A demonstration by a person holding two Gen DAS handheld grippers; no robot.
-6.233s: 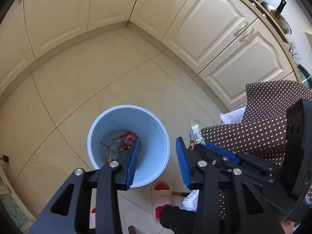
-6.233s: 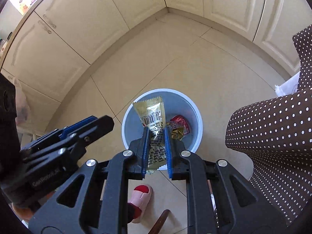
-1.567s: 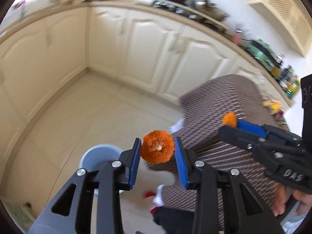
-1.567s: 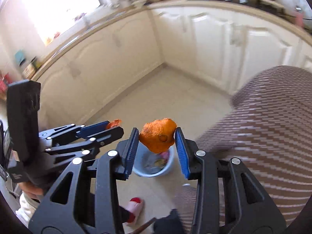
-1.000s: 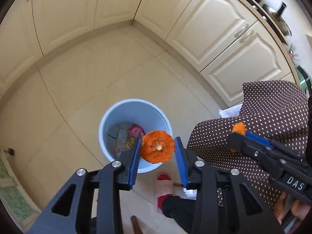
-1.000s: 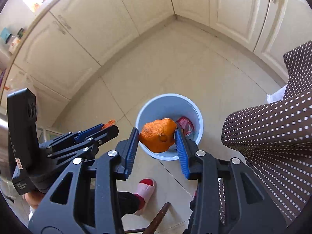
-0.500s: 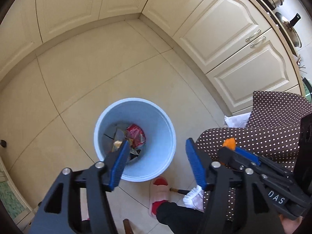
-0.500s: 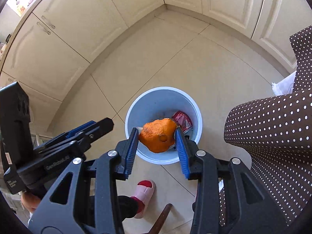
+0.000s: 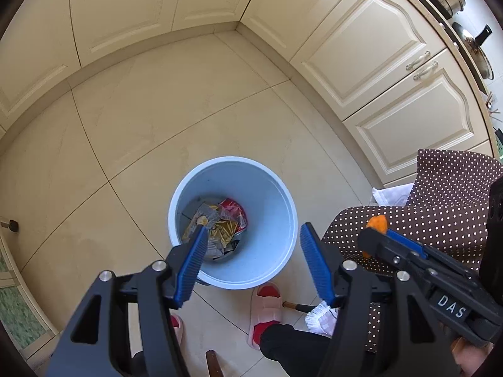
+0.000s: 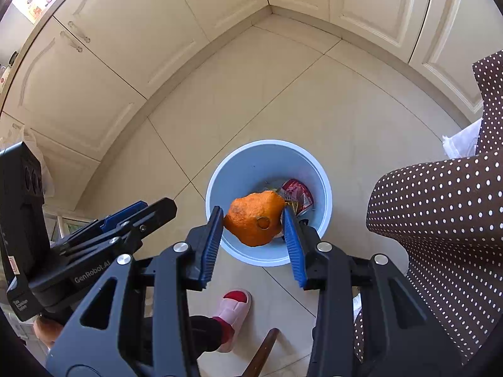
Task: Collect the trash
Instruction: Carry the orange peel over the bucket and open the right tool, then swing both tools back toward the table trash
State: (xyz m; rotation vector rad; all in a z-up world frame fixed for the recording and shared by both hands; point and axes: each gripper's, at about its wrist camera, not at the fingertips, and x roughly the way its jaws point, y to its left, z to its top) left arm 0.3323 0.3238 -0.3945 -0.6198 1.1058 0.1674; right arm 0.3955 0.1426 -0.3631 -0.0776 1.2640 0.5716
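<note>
Now the right gripper [image 10: 253,220] hangs over the bin [image 10: 325,188], jaws clenched on the peel [image 10: 254,216]: light, soft, crushable, best pinched across its sides. Left gripper [image 9: 253,248] jaws gape, holding nothing.

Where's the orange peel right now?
The orange peel is clamped in the right gripper, hanging above the near rim of the blue bin on the kitchen floor; in the left wrist view it shows over the dotted cloth.

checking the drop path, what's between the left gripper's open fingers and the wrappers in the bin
Nothing. In the left wrist view the left gripper is open and empty over the blue bin; only the bin's open mouth lies above the wrappers.
</note>
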